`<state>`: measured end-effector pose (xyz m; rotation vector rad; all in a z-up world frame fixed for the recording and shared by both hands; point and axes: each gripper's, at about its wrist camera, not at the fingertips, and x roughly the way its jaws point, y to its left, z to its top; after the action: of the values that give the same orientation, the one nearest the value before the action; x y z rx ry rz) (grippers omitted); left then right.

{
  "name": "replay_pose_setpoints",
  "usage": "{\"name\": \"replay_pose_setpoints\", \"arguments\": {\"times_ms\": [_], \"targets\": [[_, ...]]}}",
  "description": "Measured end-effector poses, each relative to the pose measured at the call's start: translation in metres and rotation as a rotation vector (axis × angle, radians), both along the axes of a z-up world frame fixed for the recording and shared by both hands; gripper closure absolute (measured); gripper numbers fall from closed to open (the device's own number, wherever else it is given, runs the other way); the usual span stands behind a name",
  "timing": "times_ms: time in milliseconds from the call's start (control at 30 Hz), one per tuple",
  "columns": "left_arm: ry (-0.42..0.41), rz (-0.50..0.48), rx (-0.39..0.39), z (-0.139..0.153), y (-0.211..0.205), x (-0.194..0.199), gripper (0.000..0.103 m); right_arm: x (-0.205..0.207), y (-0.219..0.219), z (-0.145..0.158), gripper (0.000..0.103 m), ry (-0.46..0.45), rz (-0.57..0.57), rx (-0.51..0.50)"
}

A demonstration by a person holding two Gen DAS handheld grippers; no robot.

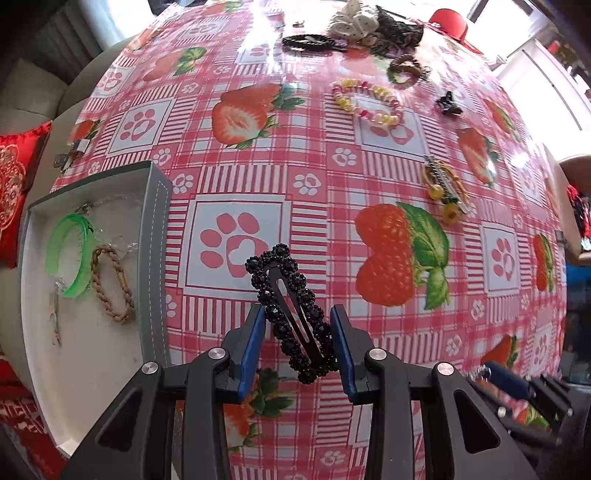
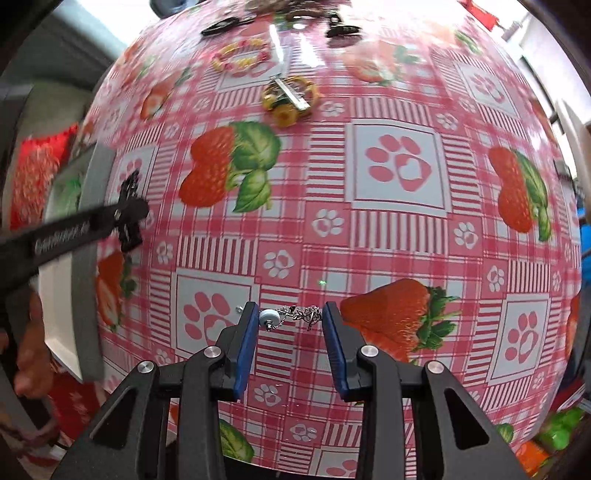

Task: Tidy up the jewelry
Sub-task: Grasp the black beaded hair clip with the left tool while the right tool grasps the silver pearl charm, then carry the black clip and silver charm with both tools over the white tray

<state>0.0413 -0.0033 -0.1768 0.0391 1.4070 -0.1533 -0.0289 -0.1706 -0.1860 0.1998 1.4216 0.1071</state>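
Observation:
My left gripper [image 1: 298, 312] points down and is shut on a black beaded hair clip [image 1: 284, 295], held slantwise between the blue pads above the strawberry tablecloth [image 1: 258, 177]. To its left lies a grey box [image 1: 160, 206] with a white floor. It holds a green bangle [image 1: 70, 254], a braided rope bracelet [image 1: 110, 284] and some pale chain. My right gripper [image 2: 290, 312] is shut on a silver chain piece [image 2: 295, 314] with a white bead, stretched between its pads. The right wrist view shows the left gripper [image 2: 127, 210] by the box [image 2: 88, 295].
Loose pieces lie farther back on the table: a pink and yellow bead bracelet [image 1: 365, 101], yellow hair ties with a metal clip [image 1: 445, 188], a small black claw clip [image 1: 448, 105], black hair ties [image 1: 306, 41] and scrunchies [image 1: 351, 18]. A red cushion [image 1: 14, 177] lies beyond the left edge.

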Motion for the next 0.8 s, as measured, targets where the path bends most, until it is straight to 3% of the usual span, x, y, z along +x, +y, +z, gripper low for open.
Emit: {"name": "replay_pose_setpoints", "arguments": {"times_ms": [300, 800], "targets": [[-0.044, -0.011, -0.013, 0.028, 0.020, -0.007, 0.060, 0.002, -0.022, 0.006, 0.065, -0.004, -0.031, 0.054], [-0.103, 0.124, 0.001, 0.050, 0.085, -0.014, 0.060, 0.037, 0.045, 0.034, 0.065, -0.058, 0.072, 0.114]]}}
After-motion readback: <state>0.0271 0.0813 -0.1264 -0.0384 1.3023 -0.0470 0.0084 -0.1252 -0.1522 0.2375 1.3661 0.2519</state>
